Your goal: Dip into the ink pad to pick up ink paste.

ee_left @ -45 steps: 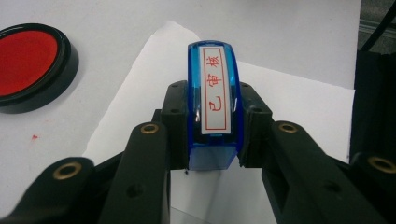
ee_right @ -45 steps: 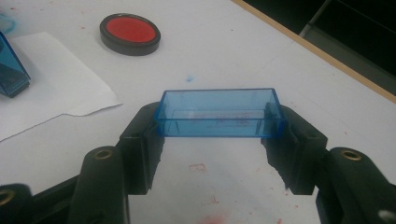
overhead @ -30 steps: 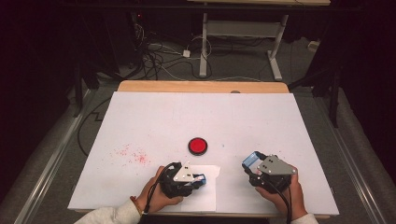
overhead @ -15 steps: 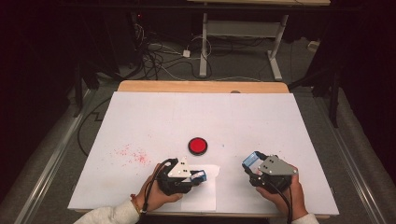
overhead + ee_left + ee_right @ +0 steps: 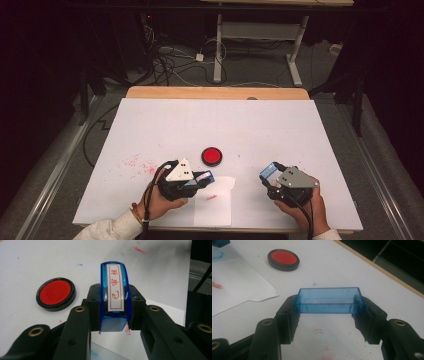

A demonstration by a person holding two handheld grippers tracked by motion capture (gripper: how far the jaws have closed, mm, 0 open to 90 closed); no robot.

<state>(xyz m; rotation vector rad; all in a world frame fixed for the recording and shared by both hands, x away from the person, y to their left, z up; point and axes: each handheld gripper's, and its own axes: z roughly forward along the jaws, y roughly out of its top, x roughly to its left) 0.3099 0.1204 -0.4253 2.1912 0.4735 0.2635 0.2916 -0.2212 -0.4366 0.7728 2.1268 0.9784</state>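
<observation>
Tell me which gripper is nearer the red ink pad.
Left. The left gripper, clamped on a blue stamp, sits just below-left of the red ink pad, over the paper sheet. The right gripper, holding the clear blue cap, is farther off to its right.

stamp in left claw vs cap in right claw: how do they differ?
The stamp carries a white label with red characters; the cap is bare. The stamp is a closed curved-top body; the cap is an open hollow rectangular shell. The stamp is gripped across its narrow width by the left claw; the cap is held by its two short ends in the right claw. Both are translucent blue plastic, each clamped between black jaws.
</observation>
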